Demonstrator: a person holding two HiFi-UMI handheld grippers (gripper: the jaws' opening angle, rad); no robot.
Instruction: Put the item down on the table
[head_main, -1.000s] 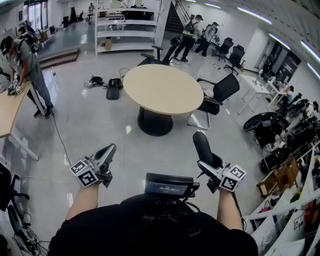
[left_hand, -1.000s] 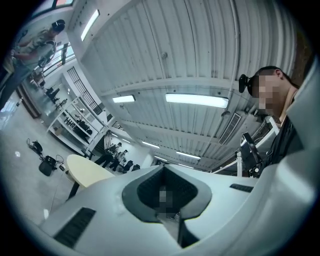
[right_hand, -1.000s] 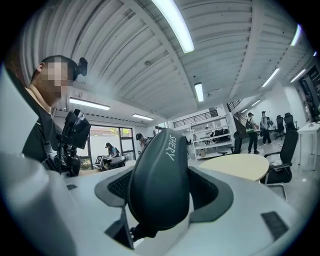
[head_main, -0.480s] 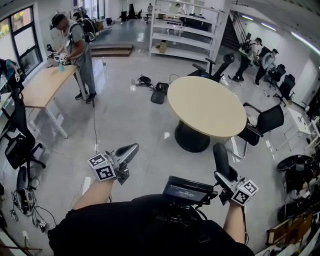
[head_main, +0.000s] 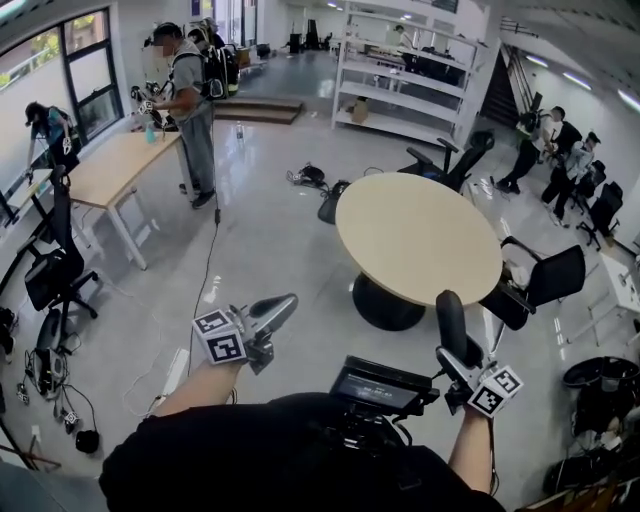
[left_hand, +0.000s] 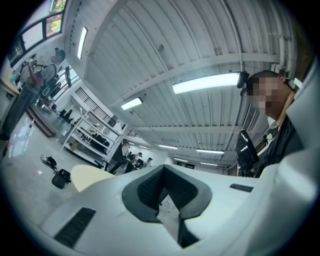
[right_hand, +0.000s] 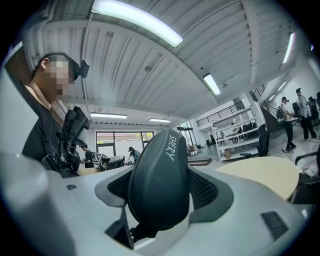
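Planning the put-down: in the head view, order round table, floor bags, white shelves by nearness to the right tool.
1. Round table, just ahead of the right tool.
2. Floor bags, beyond it, leftward.
3. White shelves, far back.

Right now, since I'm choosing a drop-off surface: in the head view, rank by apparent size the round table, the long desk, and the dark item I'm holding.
1. round table
2. long desk, farther away
3. dark item, smallest though nearest
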